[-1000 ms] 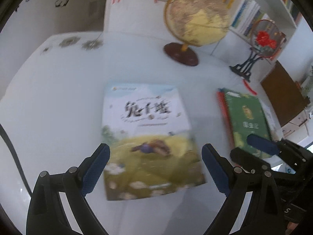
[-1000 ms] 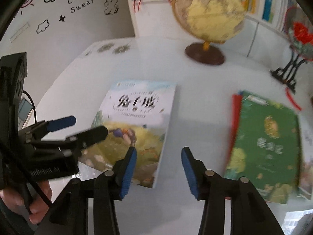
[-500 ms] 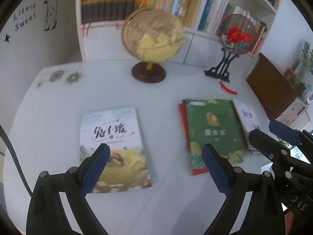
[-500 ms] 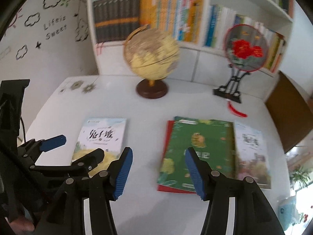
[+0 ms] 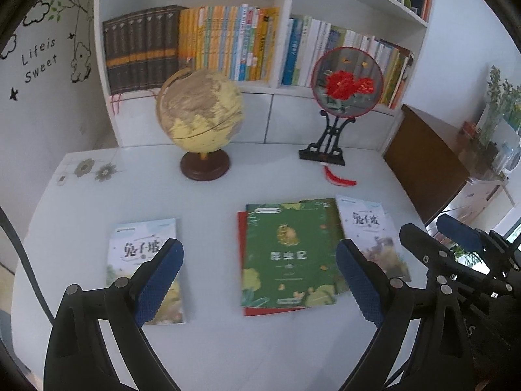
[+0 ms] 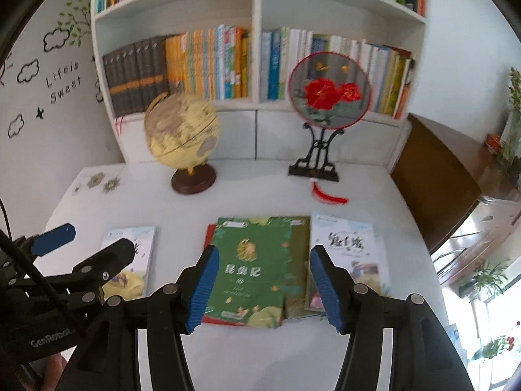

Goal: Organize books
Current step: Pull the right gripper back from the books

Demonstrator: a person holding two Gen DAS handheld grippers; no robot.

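Both grippers have pulled up and back from the white surface (image 5: 81,215) since a second ago, so the globe (image 5: 199,110), fan ornament (image 5: 346,81) and bookshelf (image 5: 286,26) now show. Left gripper (image 5: 259,282) has its blue fingers (image 5: 159,282) spread wide and empty above the books; right gripper (image 6: 262,288) stands about half open, fingers (image 6: 203,288) touching nothing. One pale book (image 5: 143,260) lies alone at left, well apart from a green book (image 5: 288,254) topping a red one (image 5: 241,228), with another pale book (image 5: 371,228) at its right.
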